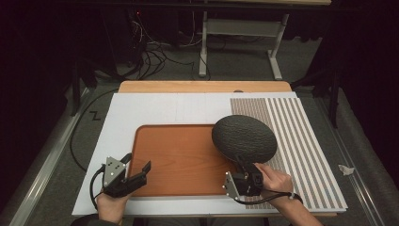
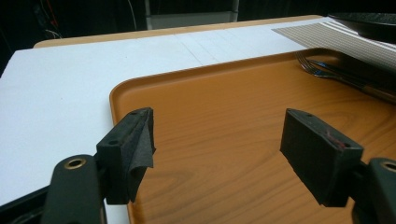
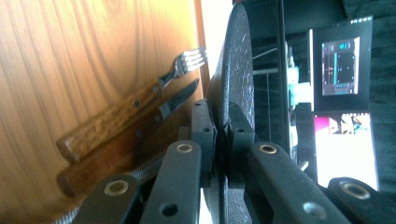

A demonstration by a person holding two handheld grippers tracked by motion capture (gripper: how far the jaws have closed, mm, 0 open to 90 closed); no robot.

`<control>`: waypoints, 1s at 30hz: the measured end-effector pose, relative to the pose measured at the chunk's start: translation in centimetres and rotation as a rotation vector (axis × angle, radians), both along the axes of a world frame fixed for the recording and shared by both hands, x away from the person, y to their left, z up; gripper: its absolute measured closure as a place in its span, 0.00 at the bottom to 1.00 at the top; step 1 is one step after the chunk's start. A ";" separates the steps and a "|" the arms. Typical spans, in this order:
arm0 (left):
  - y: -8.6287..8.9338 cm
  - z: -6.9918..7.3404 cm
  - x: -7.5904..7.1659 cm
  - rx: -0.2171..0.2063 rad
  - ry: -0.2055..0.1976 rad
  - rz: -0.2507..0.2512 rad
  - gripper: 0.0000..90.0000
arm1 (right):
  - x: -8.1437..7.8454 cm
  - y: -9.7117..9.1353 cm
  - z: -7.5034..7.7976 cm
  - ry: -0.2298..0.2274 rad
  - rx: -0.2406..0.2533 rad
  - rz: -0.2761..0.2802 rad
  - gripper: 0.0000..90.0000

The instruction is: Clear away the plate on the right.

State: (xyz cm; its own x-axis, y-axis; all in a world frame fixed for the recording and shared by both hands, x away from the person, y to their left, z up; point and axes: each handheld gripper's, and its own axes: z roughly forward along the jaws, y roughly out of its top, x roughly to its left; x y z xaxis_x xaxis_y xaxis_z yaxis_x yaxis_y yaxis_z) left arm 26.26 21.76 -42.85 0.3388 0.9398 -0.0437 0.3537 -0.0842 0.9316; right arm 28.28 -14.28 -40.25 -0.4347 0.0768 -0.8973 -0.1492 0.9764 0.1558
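Observation:
A dark round textured plate (image 1: 243, 138) hangs tilted over the right edge of the wooden tray (image 1: 179, 160). My right gripper (image 1: 244, 165) is shut on its near rim. In the right gripper view the jaws pinch the plate (image 3: 238, 70) edge-on, with the gripper (image 3: 222, 121) turned on its side. Beneath it a wooden-handled fork (image 3: 182, 63) and knife (image 3: 180, 98) lie side by side on the tray (image 3: 70, 56). My left gripper (image 1: 138, 161) stands open over the tray's near left corner, nothing between its jaws (image 2: 219, 121). The fork (image 2: 310, 65) shows at far right there.
The tray rests on a white board (image 1: 155, 110) with a striped mat (image 1: 301, 141) on its right side. A wooden table edge (image 1: 202, 86) runs behind. Cables and a table frame lie on the floor beyond. A lit monitor (image 3: 341, 65) stands off to the side.

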 end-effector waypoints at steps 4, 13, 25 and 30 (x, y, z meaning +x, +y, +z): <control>0.0 0.0 0.0 0.002 0.002 0.001 0.29 | -0.1 0.7 0.0 -0.001 -0.004 0.021 0.98; 0.1 0.0 0.0 -0.003 0.001 0.002 0.29 | -0.5 2.2 -0.2 -0.001 -0.014 0.068 0.98; 0.2 0.0 0.1 -0.006 0.001 0.005 0.29 | -0.7 3.5 -0.4 0.002 -0.023 0.111 0.98; 0.2 0.0 0.1 -0.005 0.002 0.006 0.29 | -0.9 4.2 -0.6 0.003 -0.028 0.135 0.98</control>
State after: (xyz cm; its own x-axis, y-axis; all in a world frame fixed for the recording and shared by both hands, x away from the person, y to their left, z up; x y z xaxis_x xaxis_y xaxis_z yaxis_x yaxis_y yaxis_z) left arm 26.33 21.95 -42.85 0.3327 0.9418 -0.0488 0.3557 -0.0774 0.9314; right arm 27.36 -10.05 -40.84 -0.4422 -0.0076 -0.8969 -0.2792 0.9515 0.1296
